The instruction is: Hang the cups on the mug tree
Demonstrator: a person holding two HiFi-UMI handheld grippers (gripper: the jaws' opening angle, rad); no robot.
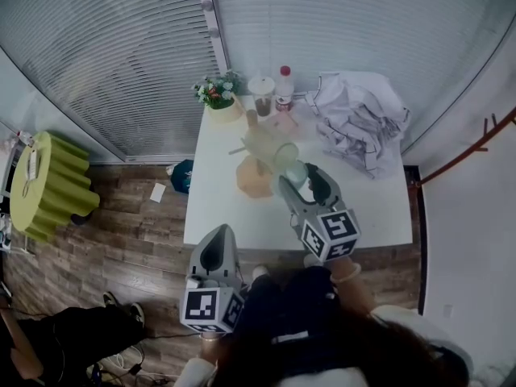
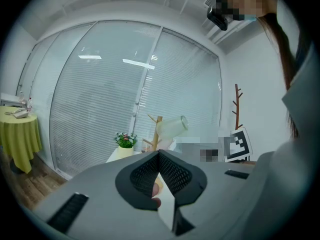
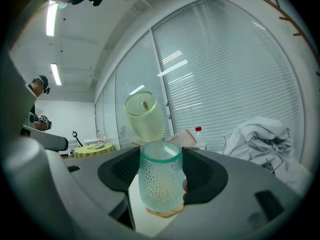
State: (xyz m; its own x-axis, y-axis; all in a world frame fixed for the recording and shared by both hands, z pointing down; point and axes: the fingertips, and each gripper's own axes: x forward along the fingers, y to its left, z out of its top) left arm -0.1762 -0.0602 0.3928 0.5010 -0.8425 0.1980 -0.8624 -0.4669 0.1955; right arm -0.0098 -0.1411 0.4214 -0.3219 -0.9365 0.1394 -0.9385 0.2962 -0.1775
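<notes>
Head view: white table (image 1: pixel 234 216) by window blinds. The wooden mug tree (image 1: pixel 255 176) stands mid-table w/ a pale yellow-green cup (image 1: pixel 260 142) tilted on an upper peg. The right gripper (image 1: pixel 300 176) reaches over the table just beside the tree, clamped on a teal cup (image 1: pixel 297 173). The left gripper (image 1: pixel 219 236) sits low, off the near table edge and well apart from the tree. Flower pot (image 1: pixel 219 95), red-cap bottle (image 1: pixel 284 87) and crumpled white cloth (image 1: pixel 359 119) at the far side. Left gripper view: left gripper (image 2: pixel 158 156) has its jaws pressed together w/ nothing btwn them. Mug tree (image 2: pixel 157 129) w/ the pale yellow-green cup (image 2: pixel 172 127) on it in the bg, flower pot (image 2: pixel 125 141) to its left. Right gripper view: right gripper (image 3: pixel 161 156) has its jaws wide, pads against both sides of the teal cup (image 3: pixel 160 184). That cup is upright, rim up, translucent glass w/ a bumpy dotted texture, darker teal rim and no handle visible. The tree's wooden base shows under it. The pale yellow-green cup (image 3: pixel 144 116) is right behind and above it, smooth, w/ a peg end visible at its top. Red-cap bottle (image 3: pixel 199 136) and white cloth (image 3: pixel 262 139) to the right.
</notes>
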